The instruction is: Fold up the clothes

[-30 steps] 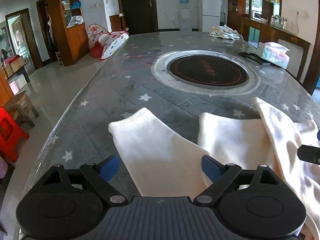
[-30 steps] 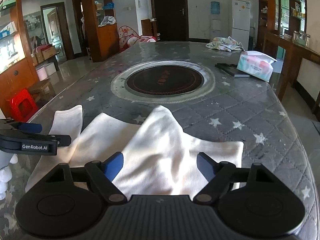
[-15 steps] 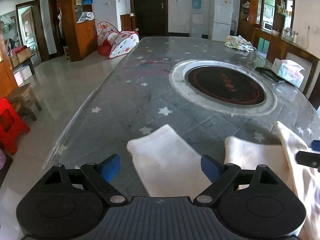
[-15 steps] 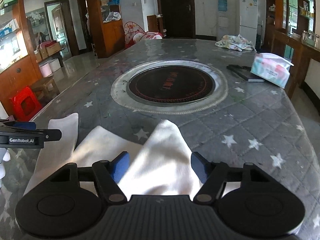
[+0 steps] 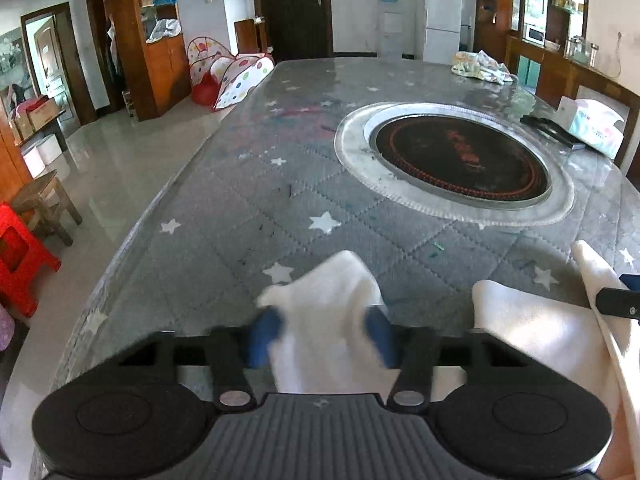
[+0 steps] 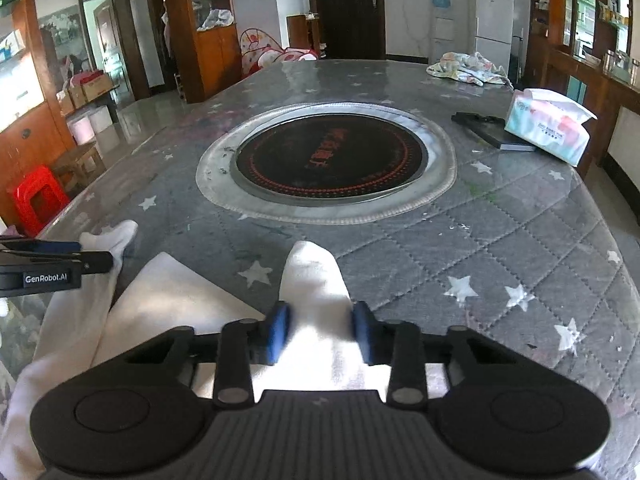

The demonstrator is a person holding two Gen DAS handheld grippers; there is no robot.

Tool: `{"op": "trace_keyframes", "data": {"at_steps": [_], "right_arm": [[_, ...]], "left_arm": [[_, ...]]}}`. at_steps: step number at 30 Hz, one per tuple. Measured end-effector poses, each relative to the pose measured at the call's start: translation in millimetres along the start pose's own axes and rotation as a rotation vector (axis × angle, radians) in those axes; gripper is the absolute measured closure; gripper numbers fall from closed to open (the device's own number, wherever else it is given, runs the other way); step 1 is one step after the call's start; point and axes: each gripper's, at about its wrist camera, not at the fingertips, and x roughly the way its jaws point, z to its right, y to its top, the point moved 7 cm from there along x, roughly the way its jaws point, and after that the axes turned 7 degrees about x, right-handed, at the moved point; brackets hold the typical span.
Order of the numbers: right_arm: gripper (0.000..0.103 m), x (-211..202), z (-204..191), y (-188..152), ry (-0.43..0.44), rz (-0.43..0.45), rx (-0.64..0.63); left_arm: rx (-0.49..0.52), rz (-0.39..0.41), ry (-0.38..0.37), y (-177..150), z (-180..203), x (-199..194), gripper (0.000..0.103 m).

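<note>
A: Left gripper (image 5: pixel 320 334): jaws closing, the cream garment (image 5: pixel 332 320) bunched between the blue pads, one of its two free ends poking out past the tips. Pads look to be on the cloth, a bit blurred.

B: Right gripper (image 6: pixel 320 332)?

A: Same deal. Jaws closing, narrow gap, the other end of the cloth pinched between the pads and sticking forward.

B: Which way does it lie?

A: Rest of the garment trails back toward the near edge of the worktop (image 6: pixel 500 248), under and behind both grippers. Long axis runs from the near edge toward the round cooktop (image 6: pixel 328 160) at the centre. The two held ends sit side by side, apart, each nearer its own hand.

B: Next move?

A: Probably both ends get carried together along that axis, keeping them level.
</note>
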Motion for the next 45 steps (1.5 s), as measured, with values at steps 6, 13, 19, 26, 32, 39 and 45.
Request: {"op": "trace_keyframes", "data": {"at_steps": [6, 13, 19, 26, 32, 39, 45], "right_arm": [[0.091, -27.7, 6.8, 5.3, -0.011, 0.066, 0.006], [0.095, -71.6, 27.2, 1.7, -0.080, 0.140, -0.008], [0.095, -115.7, 52.2, -6.9, -0.147, 0.197, -0.010], [0.095, -171.4, 81.4, -17.7, -0.216, 0.264, 0.002], [0.095, -206.5, 103.3, -36.8, -0.291, 0.287, 0.010], [0.095, -215.9, 123.7, -70.8, -0.361, 0.219, 0.016], [0.091, -211.4, 137.7, -93.4, -0.386, 0.152, 0.057]], "left_arm": [[-0.053, 0.029, -0.019, -3.9, -14.3, -14.6, 0.093], [-0.117, 0.096, 0.002, -13.9, -43.4, -53.7, 0.093], [-0.139, 0.148, 0.030, -29.8, -71.2, -95.3, 0.093], [-0.160, 0.185, 0.054, -57.8, -101.8, -139.9, 0.093], [-0.188, 0.167, 0.092, -93.0, -127.5, -164.6, 0.093], [-0.205, 0.104, 0.105, -130.6, -143.8, -170.4, 0.093], [-0.198, 0.039, 0.104, -146.9, -146.7, -162.2, 0.089]]}}
